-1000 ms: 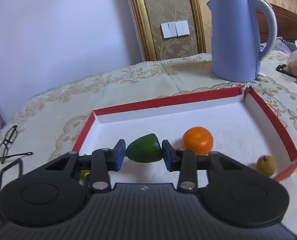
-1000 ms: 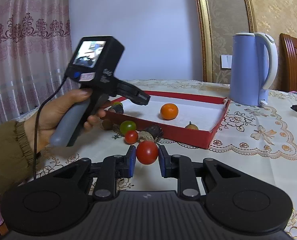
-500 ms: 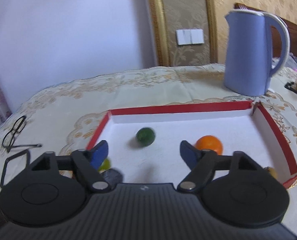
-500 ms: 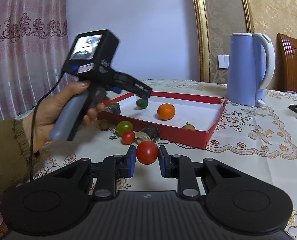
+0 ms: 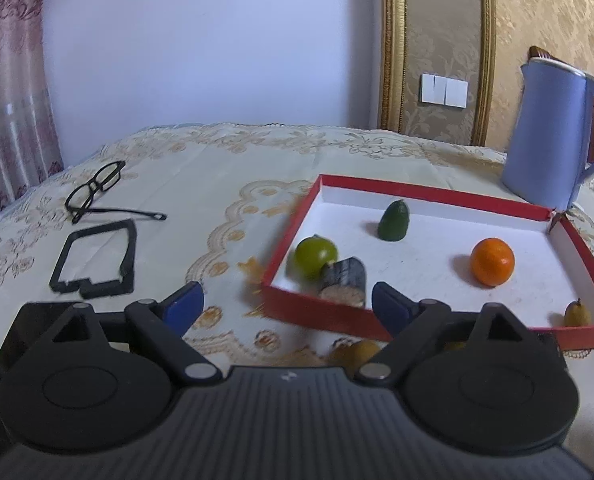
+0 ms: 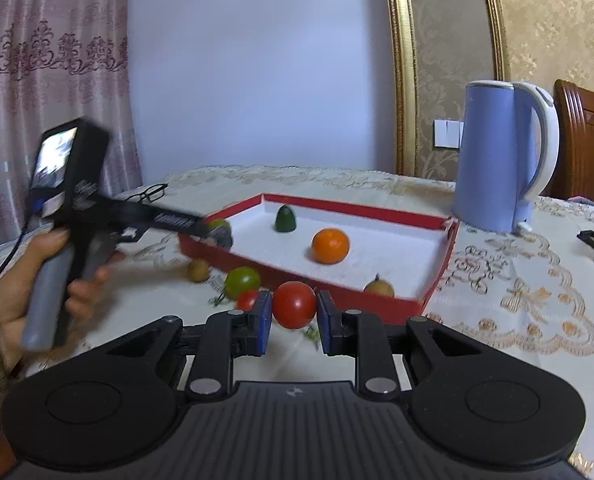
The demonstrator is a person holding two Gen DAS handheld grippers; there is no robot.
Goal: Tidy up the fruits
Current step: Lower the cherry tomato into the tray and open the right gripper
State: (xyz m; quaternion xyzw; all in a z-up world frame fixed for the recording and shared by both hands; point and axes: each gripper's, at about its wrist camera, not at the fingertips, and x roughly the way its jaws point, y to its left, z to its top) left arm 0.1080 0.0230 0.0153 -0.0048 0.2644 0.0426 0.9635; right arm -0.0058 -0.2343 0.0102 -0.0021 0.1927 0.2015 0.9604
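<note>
Right wrist view — red tomato (image 6: 294,305) clamped between right tongs (image 6: 294,316).

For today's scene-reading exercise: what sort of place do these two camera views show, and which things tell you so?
Most likely a room in a home, perhaps a dining area. An embroidered tablecloth covers the table, a blue electric kettle stands on it, and a patterned curtain hangs beside gold-patterned wallpaper.
</note>
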